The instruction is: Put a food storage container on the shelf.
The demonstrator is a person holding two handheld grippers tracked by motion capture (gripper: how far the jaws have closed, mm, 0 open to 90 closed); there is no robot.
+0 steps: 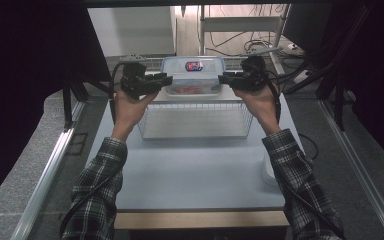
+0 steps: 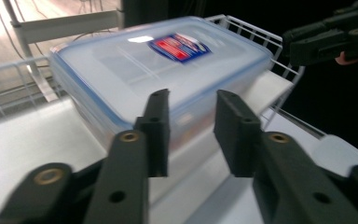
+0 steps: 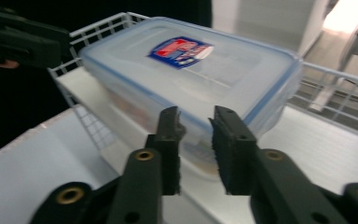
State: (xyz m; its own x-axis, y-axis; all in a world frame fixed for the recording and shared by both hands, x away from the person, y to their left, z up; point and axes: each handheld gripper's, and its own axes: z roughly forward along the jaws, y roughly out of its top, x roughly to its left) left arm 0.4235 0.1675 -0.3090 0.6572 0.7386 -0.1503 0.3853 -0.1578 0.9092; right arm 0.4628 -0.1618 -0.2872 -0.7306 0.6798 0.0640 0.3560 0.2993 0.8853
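A clear plastic container (image 1: 192,75) with a blue-edged lid and a red-and-blue sticker sits at the far end of a white wire basket (image 1: 195,122). My left gripper (image 1: 169,79) is level with its left end and my right gripper (image 1: 222,78) with its right end, both pointing inward. In the left gripper view the jaws of the left gripper (image 2: 191,126) stand apart with the container (image 2: 158,65) just past their tips. The right gripper (image 3: 196,140) shows a narrower gap in front of the container (image 3: 191,70). Whether the tips touch it is unclear.
The basket stands on a pale table (image 1: 195,170) with bare room in front of it. A white round object (image 1: 267,170) lies at the table's right edge. Dark drapes flank both sides. A metal frame and cables (image 1: 245,30) are behind the basket.
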